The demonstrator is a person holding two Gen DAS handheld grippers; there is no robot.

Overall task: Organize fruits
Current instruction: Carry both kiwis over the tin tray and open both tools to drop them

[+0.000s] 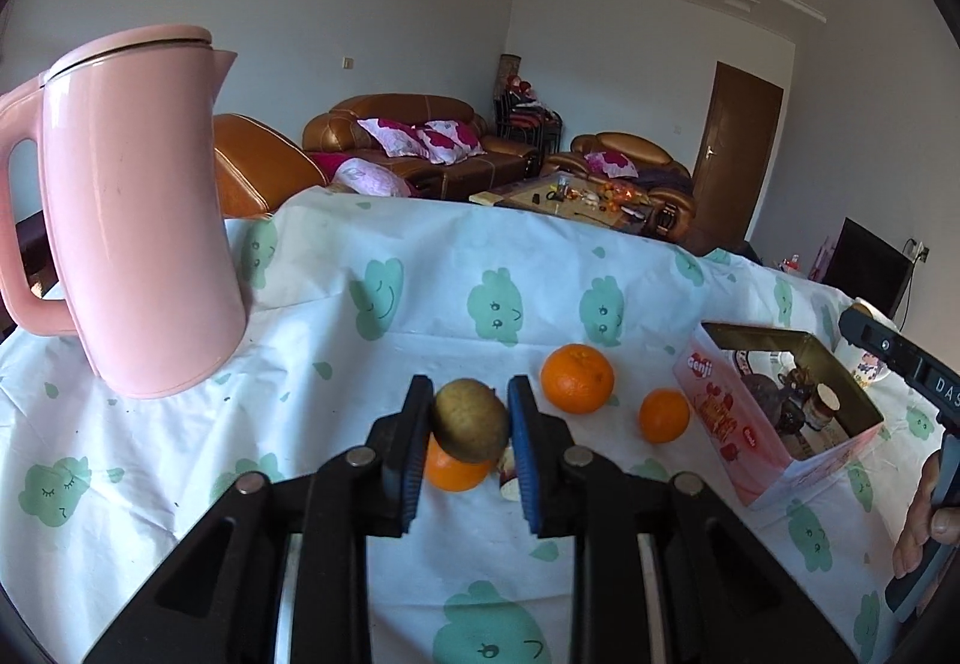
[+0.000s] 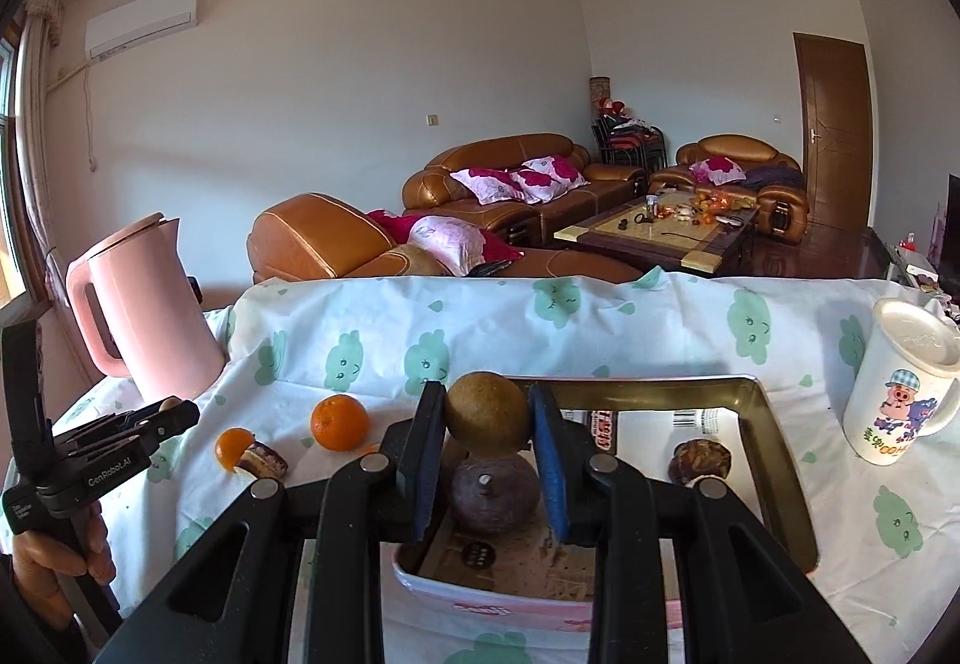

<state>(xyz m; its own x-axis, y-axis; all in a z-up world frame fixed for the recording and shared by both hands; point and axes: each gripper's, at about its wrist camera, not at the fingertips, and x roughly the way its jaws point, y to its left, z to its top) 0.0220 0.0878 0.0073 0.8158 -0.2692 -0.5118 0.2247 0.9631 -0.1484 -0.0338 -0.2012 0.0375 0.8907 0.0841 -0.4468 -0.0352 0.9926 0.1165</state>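
Fruits lie in two places: loose on the tabletop [image 1: 420, 562] and inside a pink tin box [image 1: 720, 412]. The tabletop carries a thin, creased white cover printed with green cloud faces.

Left tongs [image 1: 470, 424]: clamped on a dull, matte brown-green round fruit [image 1: 471, 420], held between blue ribbed pads [image 1: 523, 460] above the cover. Directly beneath sit a glossy orange [image 1: 453, 471] and a small cut reddish piece [image 1: 509, 475], both partly hidden. A larger dimpled orange [image 1: 577, 378] and a smaller orange [image 1: 663, 415] rest just to the right, apart from each other, between the tongs and the box.

Right tongs [image 2: 487, 427]: clamped on a second rough, tan-brown sphere [image 2: 487, 415], held over the near end of the box. Below it, inside the box, lies a dark purple round fruit with a stem [image 2: 495, 493]; a wrinkled brown fruit [image 2: 700, 461] sits further right on the box floor. The box is rectangular, its inner walls metallic gold [image 2: 786, 460], its rim straight and open at the top.

A smooth pink kettle [image 1: 138, 220] with lid and handle stands at the left rear, well apart from the fruit. A white cartoon-printed mug [image 2: 900, 394] stands right of the box. Bare cover lies between kettle and oranges and along the near edge. The far edge of the tabletop drops off toward brown leather sofas [image 2: 510, 184].
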